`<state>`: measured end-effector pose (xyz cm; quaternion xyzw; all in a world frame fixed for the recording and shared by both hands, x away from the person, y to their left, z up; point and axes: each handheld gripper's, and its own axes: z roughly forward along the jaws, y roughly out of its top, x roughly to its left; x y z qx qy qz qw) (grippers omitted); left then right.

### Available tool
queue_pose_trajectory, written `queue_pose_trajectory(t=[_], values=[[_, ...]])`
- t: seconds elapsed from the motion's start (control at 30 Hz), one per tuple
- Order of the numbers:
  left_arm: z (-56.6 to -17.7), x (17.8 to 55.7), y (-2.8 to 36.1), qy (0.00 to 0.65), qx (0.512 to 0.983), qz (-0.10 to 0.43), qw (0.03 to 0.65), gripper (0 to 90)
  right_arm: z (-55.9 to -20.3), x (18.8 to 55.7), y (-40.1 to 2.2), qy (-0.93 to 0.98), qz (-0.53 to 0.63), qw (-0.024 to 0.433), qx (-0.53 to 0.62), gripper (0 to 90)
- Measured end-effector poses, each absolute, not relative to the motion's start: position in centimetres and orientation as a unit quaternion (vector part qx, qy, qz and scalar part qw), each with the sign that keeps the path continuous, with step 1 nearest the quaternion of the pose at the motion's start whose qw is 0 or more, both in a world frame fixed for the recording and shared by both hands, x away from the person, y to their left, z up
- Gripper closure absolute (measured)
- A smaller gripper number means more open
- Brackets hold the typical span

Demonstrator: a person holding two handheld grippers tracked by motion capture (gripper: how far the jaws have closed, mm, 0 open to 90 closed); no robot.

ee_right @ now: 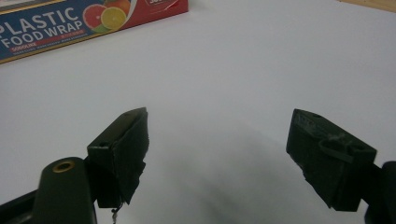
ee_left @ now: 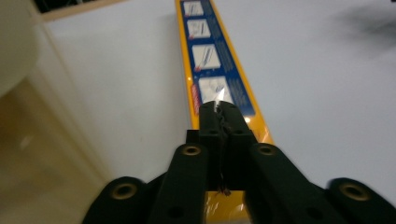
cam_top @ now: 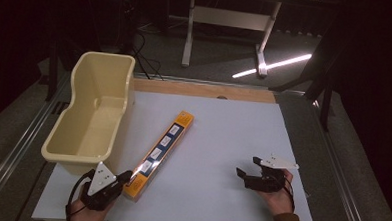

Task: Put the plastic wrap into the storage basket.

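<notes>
Wrap box [cam_top: 161, 151] met at its near end

The left gripper [ee_left: 219, 114], jaws pressed together, rested on it, nothing visibly clamped; the right gripper [ee_right: 217, 156] was held wide and empty. A firm, centred hold was judged best.

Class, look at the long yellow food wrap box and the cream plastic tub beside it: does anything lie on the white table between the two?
Nothing visible does. The long yellow food wrap box lies just right of the cream plastic tub, with bare white table between them. The left claw sits at the box's near end, jaws together.
</notes>
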<state>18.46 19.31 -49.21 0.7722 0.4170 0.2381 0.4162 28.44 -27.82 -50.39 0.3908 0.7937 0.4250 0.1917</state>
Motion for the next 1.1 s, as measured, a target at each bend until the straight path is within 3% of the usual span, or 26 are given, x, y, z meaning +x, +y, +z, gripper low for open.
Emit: queue_pose_trajectory(t=[0.5,1.1], values=[[-50.0,16.3,21.8,0.422,0.797,0.205,0.379,90.0,-50.6,28.8,-27.6,0.795,0.424,0.187,0.391,20.8],[-51.3,16.9,21.4,0.407,0.833,0.169,0.336,90.0,-50.6,28.9,-27.3,0.797,0.421,0.184,0.391,21.1]])
